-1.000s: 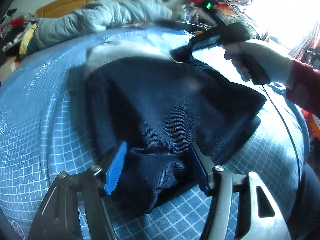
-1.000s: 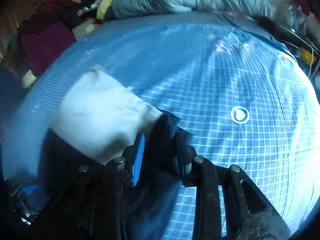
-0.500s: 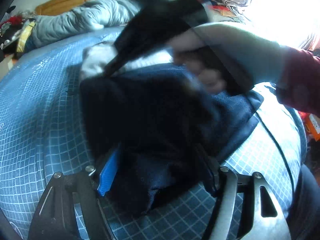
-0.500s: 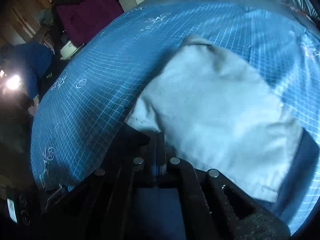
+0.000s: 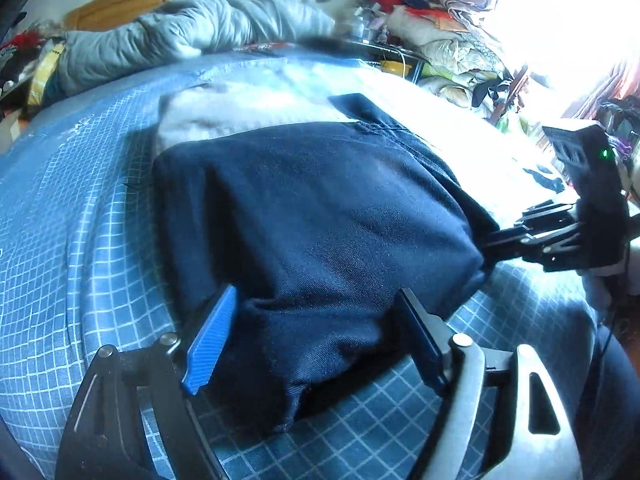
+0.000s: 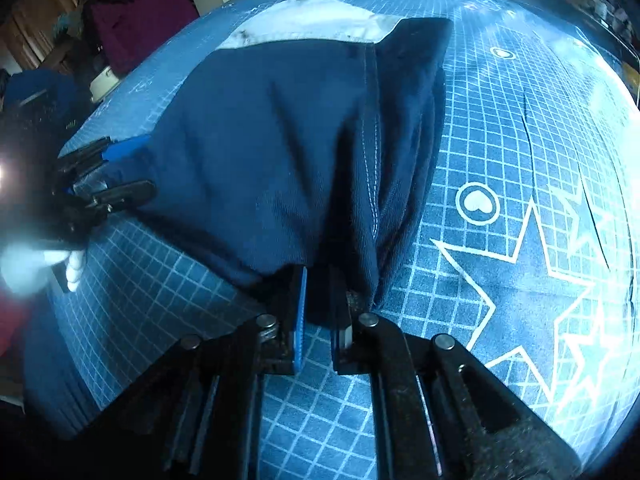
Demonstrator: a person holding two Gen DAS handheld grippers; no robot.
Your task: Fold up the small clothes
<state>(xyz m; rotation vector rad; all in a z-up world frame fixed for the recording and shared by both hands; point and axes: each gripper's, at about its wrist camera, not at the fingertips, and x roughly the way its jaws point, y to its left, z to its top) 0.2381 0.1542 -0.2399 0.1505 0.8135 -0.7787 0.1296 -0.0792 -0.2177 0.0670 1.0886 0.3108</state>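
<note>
While right gripper pinches navy garment corner, left gripper straddles hem.

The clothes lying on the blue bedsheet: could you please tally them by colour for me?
Navy garment: 1
White garment: 1
Total: 2 on the bedsheet
</note>
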